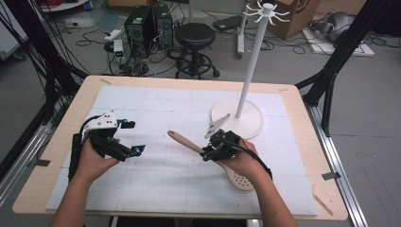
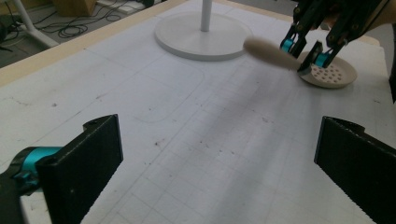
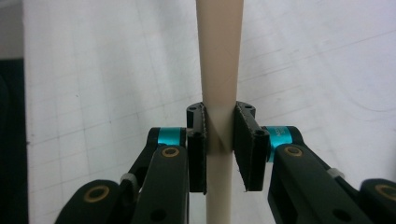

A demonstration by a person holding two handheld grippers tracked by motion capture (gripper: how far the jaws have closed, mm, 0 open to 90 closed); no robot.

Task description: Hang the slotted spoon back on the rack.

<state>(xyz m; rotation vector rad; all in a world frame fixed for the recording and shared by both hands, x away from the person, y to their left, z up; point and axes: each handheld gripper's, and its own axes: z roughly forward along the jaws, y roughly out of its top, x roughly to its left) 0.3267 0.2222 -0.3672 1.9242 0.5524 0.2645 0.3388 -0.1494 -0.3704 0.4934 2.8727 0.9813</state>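
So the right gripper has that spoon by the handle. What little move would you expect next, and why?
Probably a short lift. The right gripper is shut on the slotted spoon at its handle, while the perforated head looks to be low on the white mat. The hook stand rises just behind, a likely place to hang it. The left gripper is open, holding nothing.

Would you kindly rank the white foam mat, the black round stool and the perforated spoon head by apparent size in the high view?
1. White foam mat, by far the largest.
2. Black round stool; it stands farther off, so its true size is underplayed.
3. Beige perforated spoon head, smallest, partly hidden under the hand holding the right gripper.
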